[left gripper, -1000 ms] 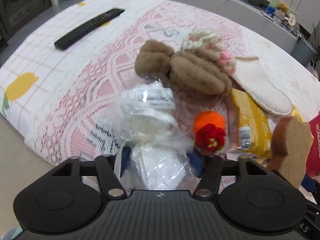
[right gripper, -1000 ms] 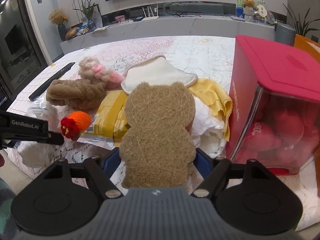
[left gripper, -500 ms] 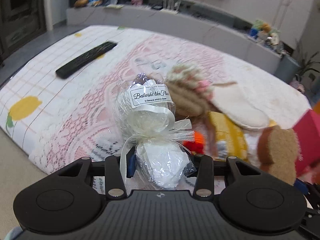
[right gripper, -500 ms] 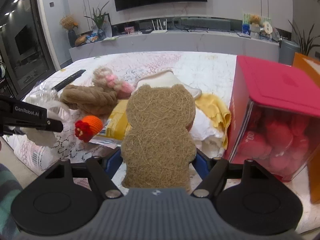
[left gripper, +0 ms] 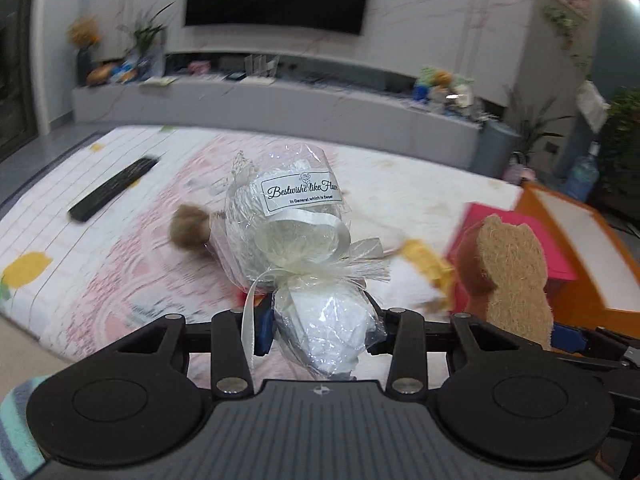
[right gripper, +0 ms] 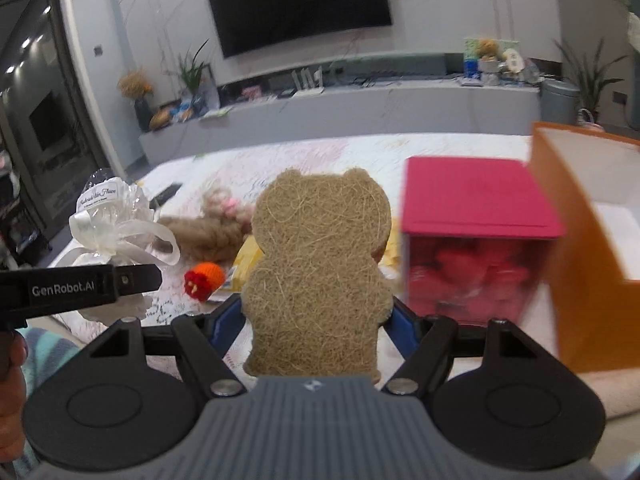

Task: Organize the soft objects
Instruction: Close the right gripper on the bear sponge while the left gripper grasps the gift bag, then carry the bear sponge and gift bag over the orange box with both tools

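My left gripper [left gripper: 320, 330] is shut on a white gift bundle [left gripper: 296, 236] wrapped in clear film with a ribbon and a label, held above the bed; it also shows in the right wrist view [right gripper: 114, 226]. My right gripper [right gripper: 316, 322] is shut on a tan bear-shaped fibre sponge [right gripper: 320, 268], held upright; the sponge also shows in the left wrist view [left gripper: 508, 276]. On the bedspread [right gripper: 304, 156] lie a brown knitted piece [right gripper: 204, 236], an orange and red crochet toy [right gripper: 204, 280] and a yellow packet [right gripper: 246, 266].
A red box with a pink lid [right gripper: 476, 224] stands right of the sponge. An open orange box [right gripper: 592, 248] stands at the far right. A black remote [left gripper: 114, 194] lies at the left of the bed. A TV and a low cabinet are behind.
Both grippers have risen from the bed with their objects still gripped. The views tilted up, so the TV wall and the orange box now show.
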Demonstrator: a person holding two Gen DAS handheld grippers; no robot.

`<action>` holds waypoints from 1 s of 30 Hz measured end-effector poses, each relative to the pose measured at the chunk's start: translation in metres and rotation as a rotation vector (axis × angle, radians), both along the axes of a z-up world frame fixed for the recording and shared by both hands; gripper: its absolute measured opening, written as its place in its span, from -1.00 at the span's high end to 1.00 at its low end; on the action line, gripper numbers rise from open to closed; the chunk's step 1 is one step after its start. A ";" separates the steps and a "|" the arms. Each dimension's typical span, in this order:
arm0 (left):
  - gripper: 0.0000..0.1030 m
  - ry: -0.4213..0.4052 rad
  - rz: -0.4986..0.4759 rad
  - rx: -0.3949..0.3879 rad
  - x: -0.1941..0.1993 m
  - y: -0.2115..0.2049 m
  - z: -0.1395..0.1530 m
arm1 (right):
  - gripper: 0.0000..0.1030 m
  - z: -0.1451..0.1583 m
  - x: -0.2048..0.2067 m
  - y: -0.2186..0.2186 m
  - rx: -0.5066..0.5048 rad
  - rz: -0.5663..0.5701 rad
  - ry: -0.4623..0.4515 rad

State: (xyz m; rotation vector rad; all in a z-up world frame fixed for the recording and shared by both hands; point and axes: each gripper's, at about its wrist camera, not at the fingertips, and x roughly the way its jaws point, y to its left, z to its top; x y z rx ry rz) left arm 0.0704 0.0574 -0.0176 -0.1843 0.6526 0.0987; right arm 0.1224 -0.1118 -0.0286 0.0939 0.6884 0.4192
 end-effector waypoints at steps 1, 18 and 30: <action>0.10 -0.009 -0.023 0.003 0.000 -0.009 0.006 | -0.43 0.004 -0.004 -0.009 0.009 -0.018 -0.007; 0.10 -0.009 -0.477 -0.047 0.073 -0.160 0.067 | -0.43 0.058 0.007 -0.187 0.096 -0.376 -0.050; 0.10 0.171 -0.601 -0.075 0.157 -0.238 0.057 | -0.43 0.061 0.088 -0.246 -0.115 -0.383 0.071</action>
